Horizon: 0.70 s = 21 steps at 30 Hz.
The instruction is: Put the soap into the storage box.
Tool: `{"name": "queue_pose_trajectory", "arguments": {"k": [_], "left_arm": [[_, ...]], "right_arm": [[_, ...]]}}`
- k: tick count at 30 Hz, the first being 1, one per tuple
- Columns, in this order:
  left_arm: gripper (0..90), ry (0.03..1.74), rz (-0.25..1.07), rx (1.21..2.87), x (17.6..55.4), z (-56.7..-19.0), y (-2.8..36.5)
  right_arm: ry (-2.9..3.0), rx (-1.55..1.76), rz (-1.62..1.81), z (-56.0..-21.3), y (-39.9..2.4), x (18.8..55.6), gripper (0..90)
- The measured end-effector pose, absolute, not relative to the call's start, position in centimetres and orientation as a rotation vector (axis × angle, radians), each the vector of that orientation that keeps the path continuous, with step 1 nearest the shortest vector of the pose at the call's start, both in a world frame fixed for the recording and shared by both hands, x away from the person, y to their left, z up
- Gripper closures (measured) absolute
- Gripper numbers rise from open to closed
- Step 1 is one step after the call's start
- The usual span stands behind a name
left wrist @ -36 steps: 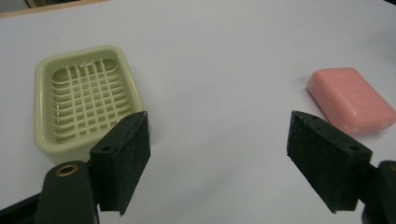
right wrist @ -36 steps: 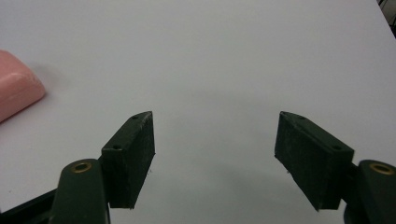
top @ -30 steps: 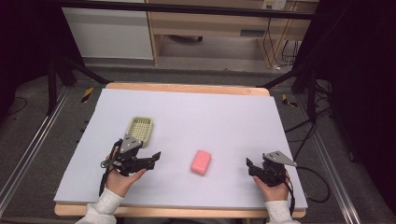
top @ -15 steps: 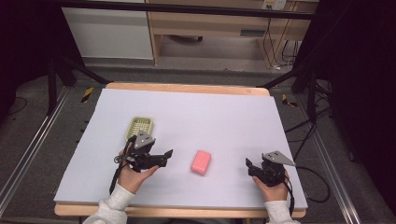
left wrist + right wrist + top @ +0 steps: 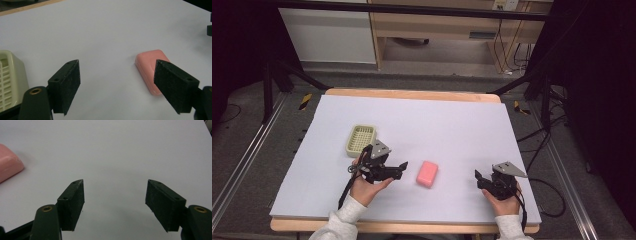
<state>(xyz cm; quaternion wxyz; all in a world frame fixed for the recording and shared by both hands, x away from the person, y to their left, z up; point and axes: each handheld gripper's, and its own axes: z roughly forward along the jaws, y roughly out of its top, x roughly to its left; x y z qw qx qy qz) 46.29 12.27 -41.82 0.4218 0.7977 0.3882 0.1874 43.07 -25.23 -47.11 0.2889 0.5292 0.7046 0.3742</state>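
Observation:
A pink bar of soap lies flat on the white table sheet, near the front middle. My left gripper is just left of it, pointing right, its jaws wide apart and empty. In the left gripper view the soap lies ahead, partly behind the right jaw of that gripper. A cream slotted soap dish stands behind the left hand. My right gripper rests at the front right, open and empty, pointing left toward the soap.
The white sheet covers a wooden table whose edge runs along the far side. The soap dish is close beside the left jaw in the left gripper view. Cables and black stand legs lie on the floor around the table.
My left gripper has moved right, away from the soap dish and up to the soap, jaws still wide. The right gripper has stayed where it was.

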Motion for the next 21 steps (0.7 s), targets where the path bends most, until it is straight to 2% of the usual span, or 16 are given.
{"name": "queue_pose_trajectory", "arguments": {"k": [21], "left_arm": [[20.8,0.944,0.41,2.056,46.9,-42.6,8.9]], "right_arm": [[1.89,1.418,1.005,-47.2,-25.4,43.1,30.6]]}}
